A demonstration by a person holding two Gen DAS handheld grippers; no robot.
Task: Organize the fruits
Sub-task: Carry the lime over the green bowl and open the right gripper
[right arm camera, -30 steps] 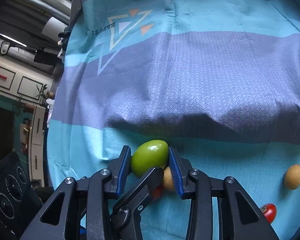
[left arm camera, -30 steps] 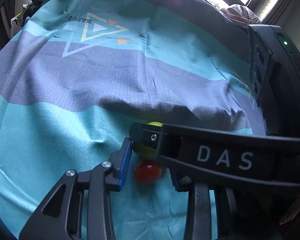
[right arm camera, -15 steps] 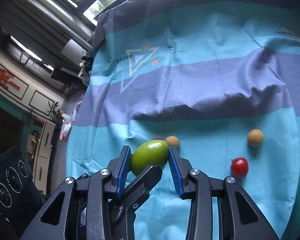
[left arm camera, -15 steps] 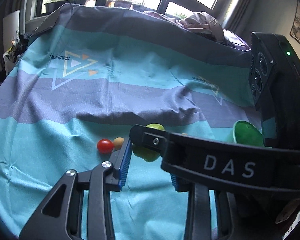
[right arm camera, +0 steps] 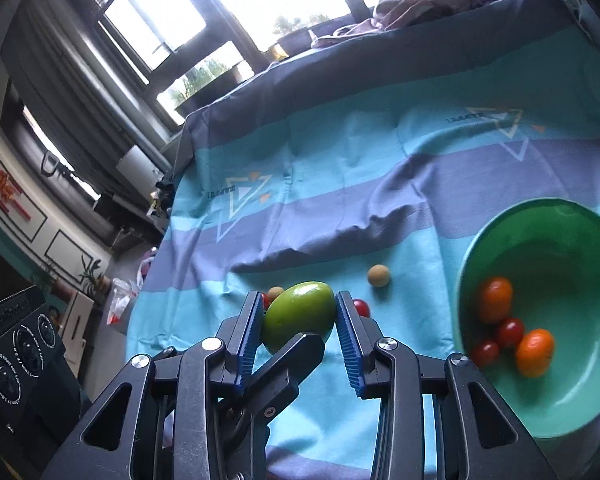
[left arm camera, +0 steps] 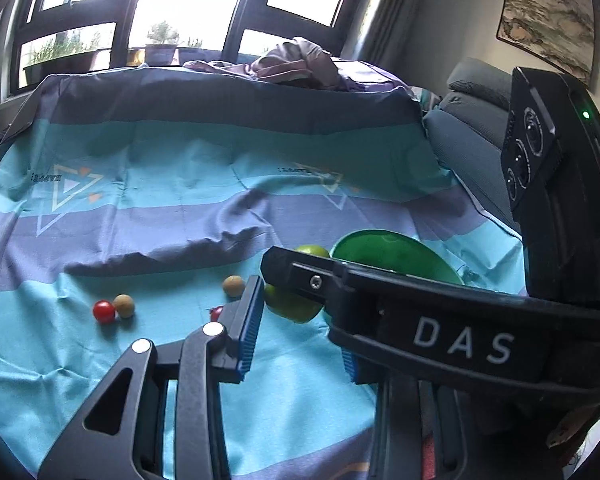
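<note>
Holding smooth green oval fruit (right arm camera: 299, 316) clamped between blue ribbed fingers (right arm camera: 349, 336) of right gripper (right arm camera: 298, 330), lifted above striped teal cloth surface (right arm camera: 340, 184), left of green plastic bowl (right arm camera: 496, 240). Left gripper (left arm camera: 300, 330) fingers spread, empty. Risk: glossy skin slipping, fruit rolling off; late release striking bowl rim.

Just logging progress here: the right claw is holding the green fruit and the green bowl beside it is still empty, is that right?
Not quite. The right claw does hold the green fruit, but the green bowl is not empty: the right wrist view shows several red and orange fruits already lying in it.
</note>
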